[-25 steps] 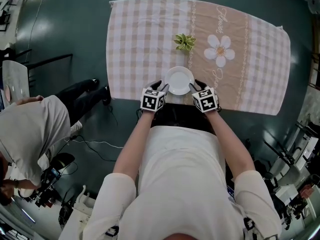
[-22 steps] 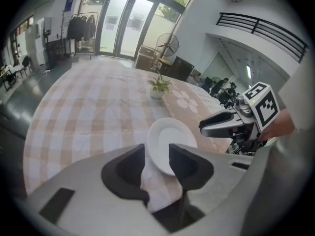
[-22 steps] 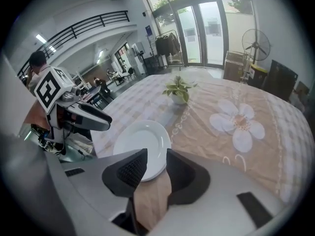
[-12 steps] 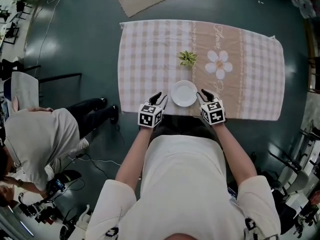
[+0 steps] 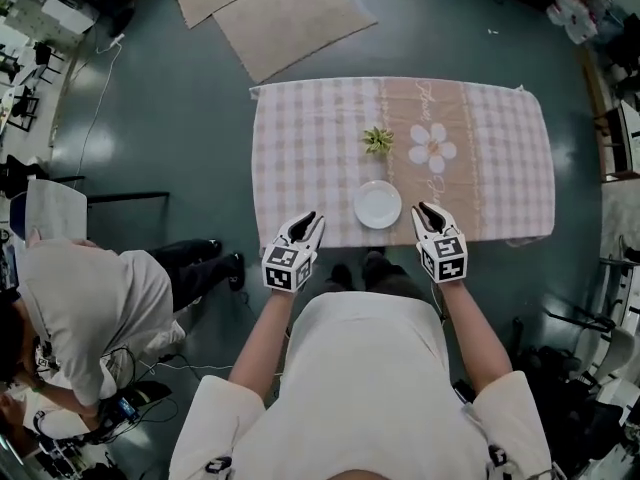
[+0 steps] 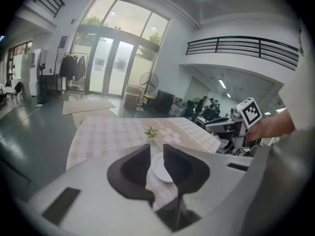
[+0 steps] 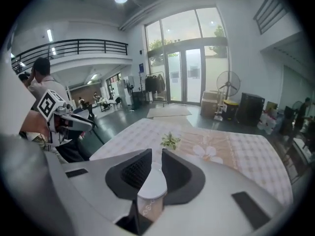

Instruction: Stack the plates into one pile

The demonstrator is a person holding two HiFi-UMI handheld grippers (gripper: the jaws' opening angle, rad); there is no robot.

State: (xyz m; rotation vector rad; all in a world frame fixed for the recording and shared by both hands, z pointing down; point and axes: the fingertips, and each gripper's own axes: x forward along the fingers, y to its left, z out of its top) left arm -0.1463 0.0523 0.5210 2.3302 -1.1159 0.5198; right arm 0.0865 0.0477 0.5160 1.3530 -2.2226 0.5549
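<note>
A white plate (image 5: pixel 378 205) sits on the checked tablecloth (image 5: pixel 300 138) near its front edge; whether it is one plate or a pile I cannot tell. My left gripper (image 5: pixel 308 221) hangs to its left and my right gripper (image 5: pixel 426 211) to its right, both apart from it and above the table. Their jaws have just been closing, and each pair still shows a narrow gap with nothing in it. Through the gap of the left gripper (image 6: pixel 156 149) the plate (image 6: pixel 160 167) shows far below. The right gripper (image 7: pixel 156 154) also frames the plate (image 7: pixel 153 181).
A small green plant (image 5: pixel 378 140) stands behind the plate, beside a printed flower (image 5: pixel 432 151). A person (image 5: pixel 80 308) crouches on the floor at left with cables and gear. Two rugs (image 5: pixel 290 8) lie beyond the table, and furniture lines the right side.
Both grippers have drawn back from the plate's sides and risen above the table. Their jaws have narrowed. The plate stays in place, and the table looks smaller as the view rose.
</note>
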